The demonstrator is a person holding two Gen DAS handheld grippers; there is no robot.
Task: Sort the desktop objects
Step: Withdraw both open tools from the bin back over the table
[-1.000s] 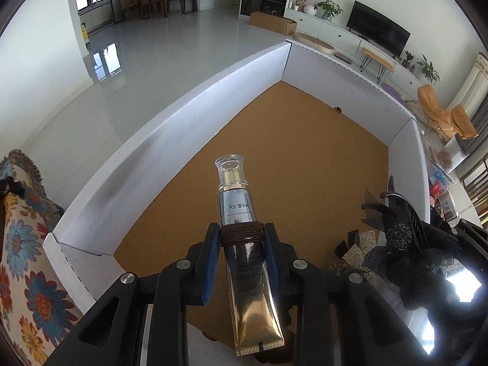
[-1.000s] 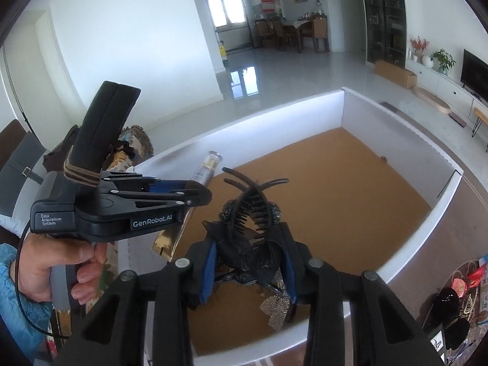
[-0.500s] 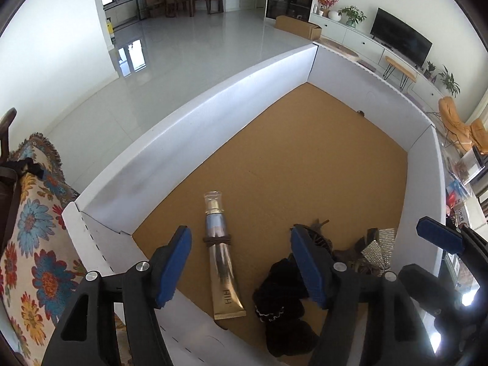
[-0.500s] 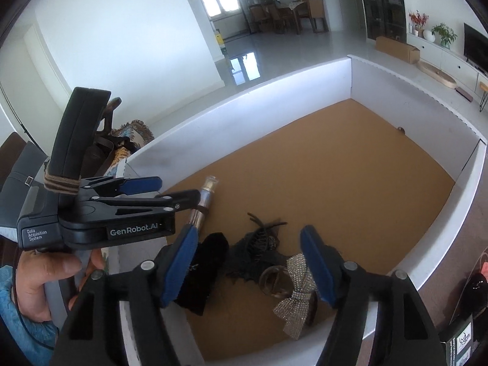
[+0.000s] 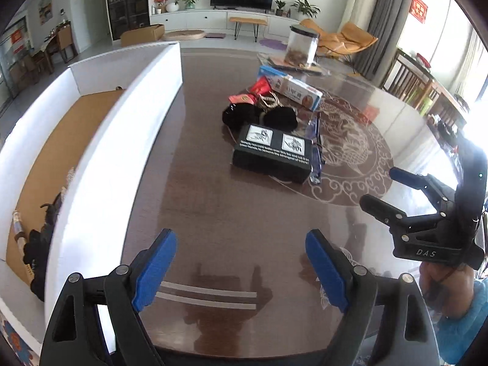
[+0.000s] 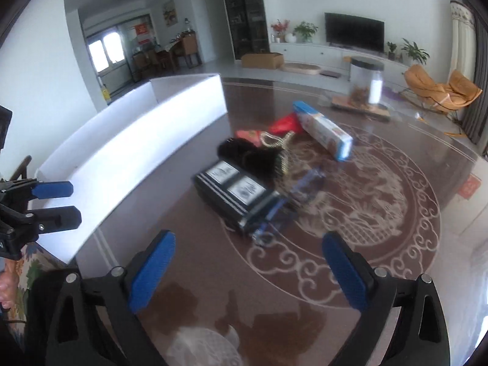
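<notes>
Both grippers hang over the dark patterned table with their jaws opening and nothing between them. My left gripper is beside the white box. My right gripper points at a pile of loose things. In the pile lie a black box with two white labels, a black pouch, a gold chain, red packets, a blue and white carton and a blue pen. Inside the white box lie a gold tube and a black hair clip.
A clear jar stands on a board at the table's far side. The right gripper shows at the right of the left wrist view, with a hand beneath it. A floral cushion lies beside the white box's near corner.
Both grippers let go, the left of the gold tube and the right of the black hair clip, which now lie in the white box. Both opened and swung away over the table.
</notes>
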